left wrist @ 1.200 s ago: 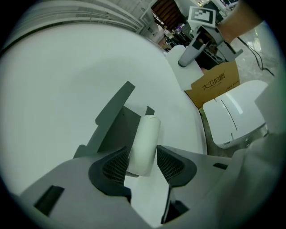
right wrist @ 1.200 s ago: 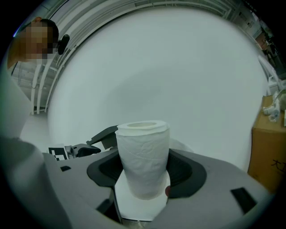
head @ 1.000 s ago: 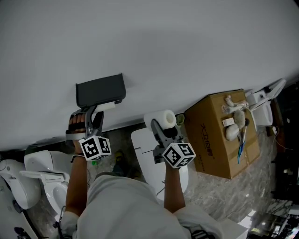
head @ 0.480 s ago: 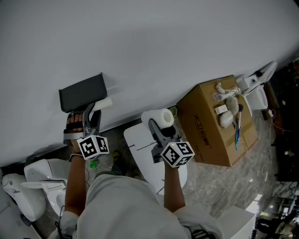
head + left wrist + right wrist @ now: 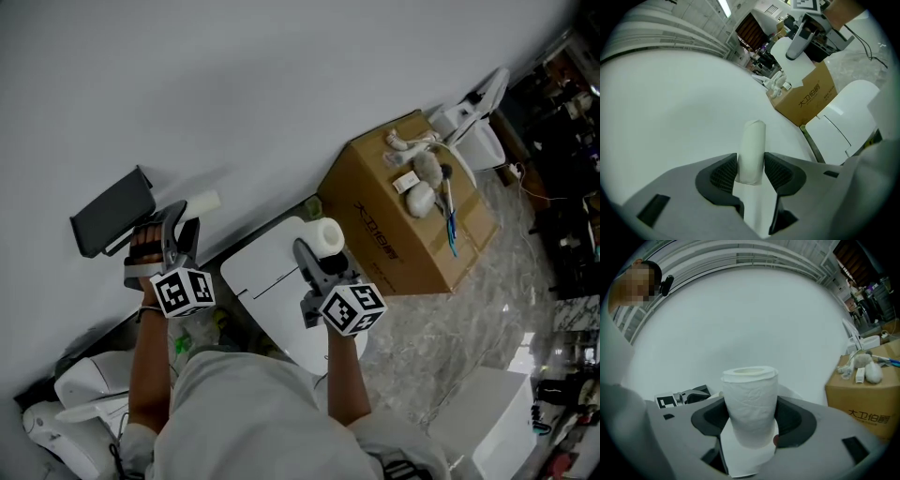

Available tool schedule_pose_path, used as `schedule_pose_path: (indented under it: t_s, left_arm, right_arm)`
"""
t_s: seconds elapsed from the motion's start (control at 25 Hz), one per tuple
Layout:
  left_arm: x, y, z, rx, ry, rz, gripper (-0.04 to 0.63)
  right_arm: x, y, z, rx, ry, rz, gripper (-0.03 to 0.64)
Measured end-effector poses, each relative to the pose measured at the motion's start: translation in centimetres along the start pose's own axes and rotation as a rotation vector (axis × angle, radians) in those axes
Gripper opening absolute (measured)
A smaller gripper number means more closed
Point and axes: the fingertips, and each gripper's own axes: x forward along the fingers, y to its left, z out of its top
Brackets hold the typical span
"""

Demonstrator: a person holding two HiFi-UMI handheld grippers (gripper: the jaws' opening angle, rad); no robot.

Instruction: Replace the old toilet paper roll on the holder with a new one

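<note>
Nearest me in the head view are my forearms and the two marker cubes. My left gripper reaches toward the wall; my right gripper is out over a white toilet lid.

My left gripper is clenched on a slim toilet paper roll. Both ribbed pads press its sides, and most of its length sticks out past the fingertips toward the wall. In the head view the slim toilet paper roll lies just right of the black holder and apart from it; the holder is fixed to the wall and tilted in that view.

My right gripper grasps a full toilet paper roll. The roll stands upright between the jaws, which are spread wide around it; its hollow end faces up and a loose sheet hangs below it. In the head view the full toilet paper roll is above the far edge of the toilet lid, well apart from the holder.

Beyond the lid a cardboard box stands against the wall on the marbled floor. Some small white items and a brush lie on top of it. Behind everything runs the plain white wall.
</note>
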Motion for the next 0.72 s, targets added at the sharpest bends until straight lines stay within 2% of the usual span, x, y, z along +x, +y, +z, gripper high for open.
schedule_pose_path:
  t_s: [0.2,0.32,0.56,0.72]
  left_arm:
    - [0.3,-1.2,3.7,-0.041,-0.089,-0.033,0.201]
    - [-0.3,-1.4,4.8,-0.093,-0.125,-0.044,0.201]
    - [-2.7,-0.5,4.6,-0.281,-0.154,-0.021,0.201]
    - [-4.6,0.3,3.2,-0.337,-0.137,0.026,0.201]
  right_arm:
    - [-2.5,-1.9,0.8,-0.001,-0.024,-0.056,0.296]
    - [-3.4,-2.2,1.0,-0.003,-0.028,-0.066,0.296]
    - [-3.4,-1.2,1.1,-0.015,-0.015,-0.027,0.296]
    - [-2.5,0.1,1.1,-0.018,0.002,0.031,0.296]
